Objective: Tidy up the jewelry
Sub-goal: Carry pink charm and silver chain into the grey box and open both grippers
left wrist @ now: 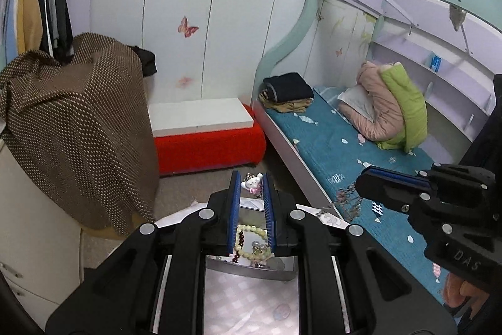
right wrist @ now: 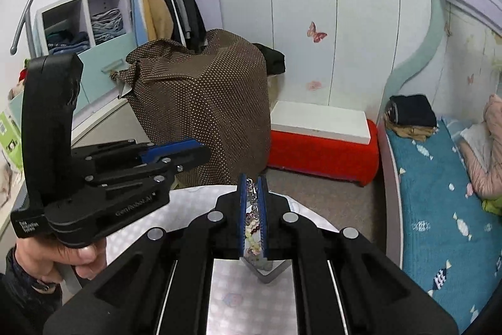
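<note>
**Both grippers up with jewelry in the jaws**

The white bear charm point(left wrist: 252, 185) sits pinched near the tips of the left gripper point(left wrist: 252, 182), jaws narrow around it; the sparkly chain point(right wrist: 253, 203) is clamped in the right gripper point(right wrist: 253, 181), jaws all but closed on it, and it trails down from the fingers; below both, a mirrored tray point(left wrist: 251, 267) on the pale checked worktop point(left wrist: 248, 303) holds a pale bead bracelet point(left wrist: 251, 233) and a dark red bead strand point(left wrist: 241, 244); blue-quilted bed point(left wrist: 354, 153) to the right.
</note>
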### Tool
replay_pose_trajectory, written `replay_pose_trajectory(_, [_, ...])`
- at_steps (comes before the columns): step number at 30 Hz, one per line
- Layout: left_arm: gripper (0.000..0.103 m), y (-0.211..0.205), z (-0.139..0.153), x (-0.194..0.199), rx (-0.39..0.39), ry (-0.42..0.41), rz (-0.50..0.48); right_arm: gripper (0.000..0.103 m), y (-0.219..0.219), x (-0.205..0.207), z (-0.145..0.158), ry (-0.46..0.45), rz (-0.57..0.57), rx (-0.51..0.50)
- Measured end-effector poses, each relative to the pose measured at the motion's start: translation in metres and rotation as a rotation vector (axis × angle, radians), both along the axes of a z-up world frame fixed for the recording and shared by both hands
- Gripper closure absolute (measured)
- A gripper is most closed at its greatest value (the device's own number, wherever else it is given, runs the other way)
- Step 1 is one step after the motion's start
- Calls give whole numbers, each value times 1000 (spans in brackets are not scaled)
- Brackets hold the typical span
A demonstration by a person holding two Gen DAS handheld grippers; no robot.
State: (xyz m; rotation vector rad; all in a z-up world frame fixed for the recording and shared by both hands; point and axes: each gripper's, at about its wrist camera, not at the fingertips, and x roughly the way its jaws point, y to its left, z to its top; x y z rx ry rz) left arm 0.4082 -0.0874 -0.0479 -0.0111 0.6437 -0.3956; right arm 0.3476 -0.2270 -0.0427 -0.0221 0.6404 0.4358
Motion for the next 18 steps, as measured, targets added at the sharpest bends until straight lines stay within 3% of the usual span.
replay_pose_trajectory(18, [88, -8, -55, 53, 31, 173, -23, 97, 2, 37, -47, 163, -21, 32])
